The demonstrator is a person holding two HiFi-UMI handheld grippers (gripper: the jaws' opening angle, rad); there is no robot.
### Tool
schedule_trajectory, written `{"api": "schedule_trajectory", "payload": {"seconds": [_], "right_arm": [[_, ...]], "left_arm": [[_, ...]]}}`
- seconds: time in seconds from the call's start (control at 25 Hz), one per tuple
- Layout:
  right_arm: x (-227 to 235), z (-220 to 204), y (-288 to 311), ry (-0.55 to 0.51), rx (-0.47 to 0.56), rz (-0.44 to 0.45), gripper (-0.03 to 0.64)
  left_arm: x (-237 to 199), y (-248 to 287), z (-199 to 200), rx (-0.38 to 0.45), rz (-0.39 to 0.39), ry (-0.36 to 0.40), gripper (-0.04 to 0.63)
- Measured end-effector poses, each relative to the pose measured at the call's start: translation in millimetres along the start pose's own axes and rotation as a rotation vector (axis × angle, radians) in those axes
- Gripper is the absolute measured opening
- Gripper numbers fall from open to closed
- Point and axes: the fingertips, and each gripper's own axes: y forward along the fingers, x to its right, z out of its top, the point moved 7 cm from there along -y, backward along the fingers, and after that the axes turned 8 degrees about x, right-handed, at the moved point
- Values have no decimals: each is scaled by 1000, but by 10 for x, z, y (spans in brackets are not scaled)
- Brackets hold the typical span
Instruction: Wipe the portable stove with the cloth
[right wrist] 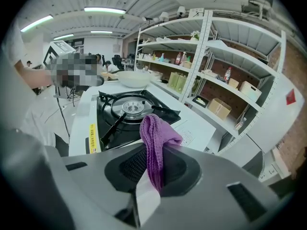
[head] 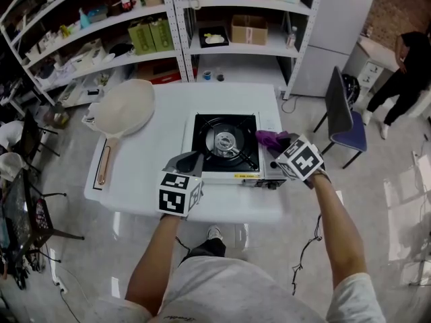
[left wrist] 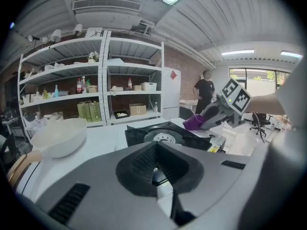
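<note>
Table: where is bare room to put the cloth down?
Bare tabletop lies between the pan and the stove, and behind the stove. Crowded at the stove's right, where the right gripper holds the cloth.

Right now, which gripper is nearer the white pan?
Left. The left gripper is at the portable stove's front-left corner, toward the white pan; the right gripper, with the purple cloth, across the stove.

I note white table (head: pixel 161 140); portable stove (head: pixel 225 147) standing right of centre; pale pan (head: pixel 124 106), wooden handle, lying at left side.
</note>
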Motion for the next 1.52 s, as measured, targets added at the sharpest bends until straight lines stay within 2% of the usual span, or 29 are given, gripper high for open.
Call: {"api": "schedule_trajectory", "payload": {"seconds": [0.92, 1.28, 1.52], "right_arm": [[-665, -345, -552, -22, 8, 53, 64], [-774, -333, -739, -157, -23, 97, 63], [-828, -206, -746, -230, -62, 141, 63]], "left_arm": [[432, -469, -55, 40, 28, -6, 3], [548, -642, -71, 43, 62, -12, 3], [446, -779, -122, 41, 73, -21, 3]]}}
